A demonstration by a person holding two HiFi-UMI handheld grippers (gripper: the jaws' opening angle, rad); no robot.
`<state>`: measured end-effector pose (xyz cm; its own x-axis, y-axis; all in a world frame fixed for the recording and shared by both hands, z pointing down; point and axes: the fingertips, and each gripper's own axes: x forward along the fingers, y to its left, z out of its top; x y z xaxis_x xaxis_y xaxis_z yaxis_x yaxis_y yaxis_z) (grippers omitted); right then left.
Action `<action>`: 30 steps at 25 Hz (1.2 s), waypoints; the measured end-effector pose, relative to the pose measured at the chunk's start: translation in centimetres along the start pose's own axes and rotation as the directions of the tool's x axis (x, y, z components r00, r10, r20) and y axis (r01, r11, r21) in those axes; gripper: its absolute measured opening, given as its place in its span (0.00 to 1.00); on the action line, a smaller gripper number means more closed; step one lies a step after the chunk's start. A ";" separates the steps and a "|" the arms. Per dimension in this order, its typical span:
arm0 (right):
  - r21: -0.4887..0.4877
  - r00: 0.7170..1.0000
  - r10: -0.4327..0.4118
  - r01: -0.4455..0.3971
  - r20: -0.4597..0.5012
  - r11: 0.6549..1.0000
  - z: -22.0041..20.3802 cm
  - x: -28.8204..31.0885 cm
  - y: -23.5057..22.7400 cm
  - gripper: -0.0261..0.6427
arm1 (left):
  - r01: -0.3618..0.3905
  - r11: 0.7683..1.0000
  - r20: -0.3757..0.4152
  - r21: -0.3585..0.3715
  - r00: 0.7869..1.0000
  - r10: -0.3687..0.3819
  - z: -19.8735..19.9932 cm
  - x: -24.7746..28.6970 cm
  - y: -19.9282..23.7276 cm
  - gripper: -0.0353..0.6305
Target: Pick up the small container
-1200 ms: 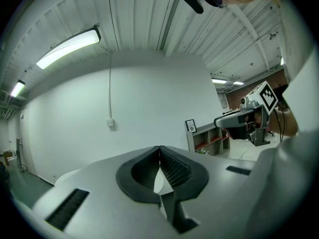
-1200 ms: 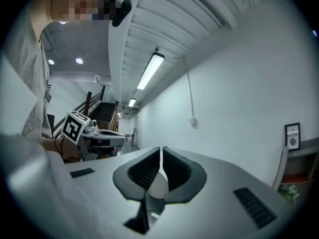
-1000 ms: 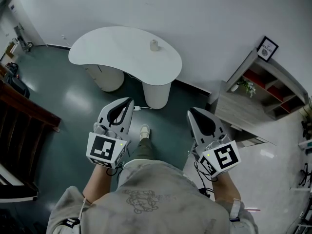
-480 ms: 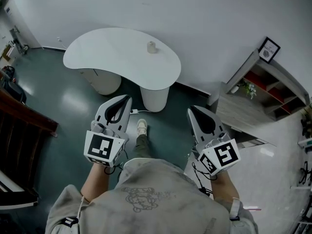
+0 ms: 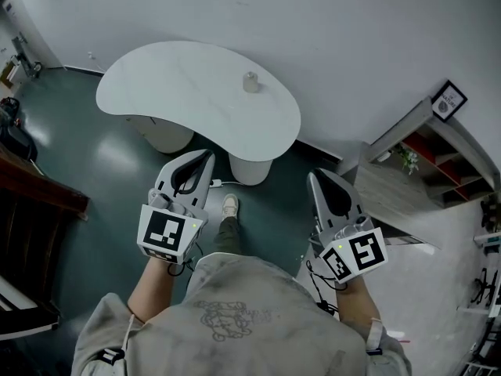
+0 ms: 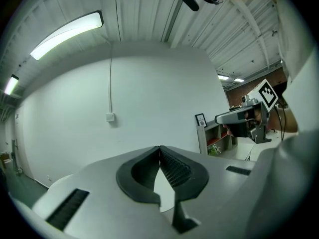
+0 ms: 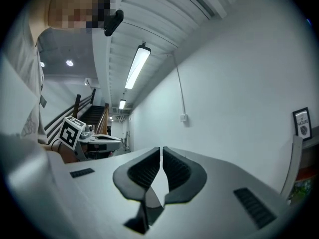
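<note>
You are holding the left tongs (image 5: pixel 202 163) and right tongs (image 5: pixel 319 180) pressed together, empty, well apart from the white desk (image 5: pixel 172 77). Only the head view is showing the small container (image 5: pixel 250 82), standing on the desk near its far edge; its details are too small to tell.

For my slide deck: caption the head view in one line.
Person faces a white curved table bearing the small container, left gripper and right gripper both shut and empty.
</note>
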<state>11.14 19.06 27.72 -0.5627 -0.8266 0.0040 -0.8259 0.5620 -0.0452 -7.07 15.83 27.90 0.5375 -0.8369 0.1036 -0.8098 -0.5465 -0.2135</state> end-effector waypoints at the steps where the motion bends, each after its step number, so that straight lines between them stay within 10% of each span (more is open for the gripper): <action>1: 0.004 1.000 -0.002 0.002 0.000 1.000 0.1 1.1 -0.5 0.09 | 0.003 1.000 -0.003 -0.003 1.000 -0.003 -0.1 0.7 0.8 0.08; 30: -0.016 0.994 -0.077 0.076 -0.071 0.997 3.0 29.1 -9.6 0.09 | 0.132 0.990 -0.015 -0.050 0.991 -0.133 -2.0 21.1 22.2 0.08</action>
<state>2.80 -10.52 25.23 -0.4983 -0.8634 0.0783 -0.8669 0.4977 -0.0292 -14.17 -14.06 27.26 0.6370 -0.7570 0.1458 -0.7422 -0.6533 -0.1496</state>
